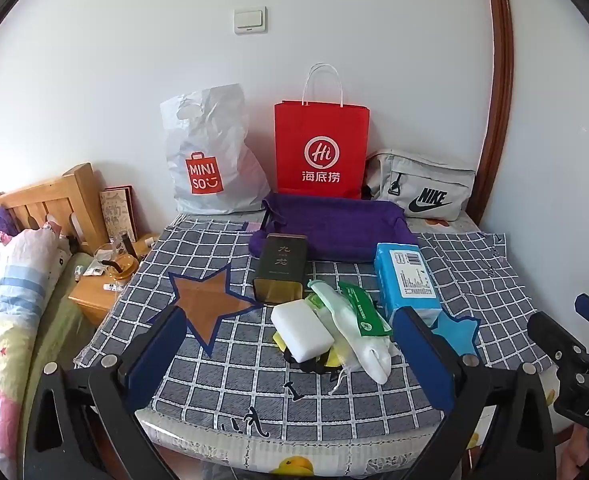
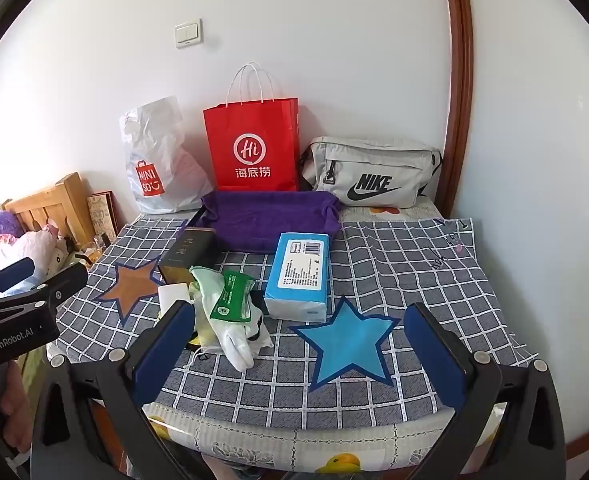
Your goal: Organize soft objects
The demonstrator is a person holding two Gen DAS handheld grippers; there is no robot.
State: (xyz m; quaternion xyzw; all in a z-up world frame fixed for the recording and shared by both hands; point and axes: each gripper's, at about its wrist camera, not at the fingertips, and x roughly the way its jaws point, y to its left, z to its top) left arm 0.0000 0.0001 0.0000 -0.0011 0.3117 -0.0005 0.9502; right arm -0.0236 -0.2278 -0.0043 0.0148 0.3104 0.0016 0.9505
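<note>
A pile of small items lies mid-table on the checked cloth: a white sponge block, a white sock, a green packet, a blue tissue pack and a dark tin. Behind them sits a purple fabric tray. My left gripper hangs open near the table's front edge, just short of the pile and touching nothing. My right gripper is open too, over the blue star, with the tissue pack and sock ahead to its left.
A red paper bag, a white Miniso bag and a grey Nike bag stand against the wall. A brown star marks the cloth's left side. A bed and a cluttered nightstand lie to the left.
</note>
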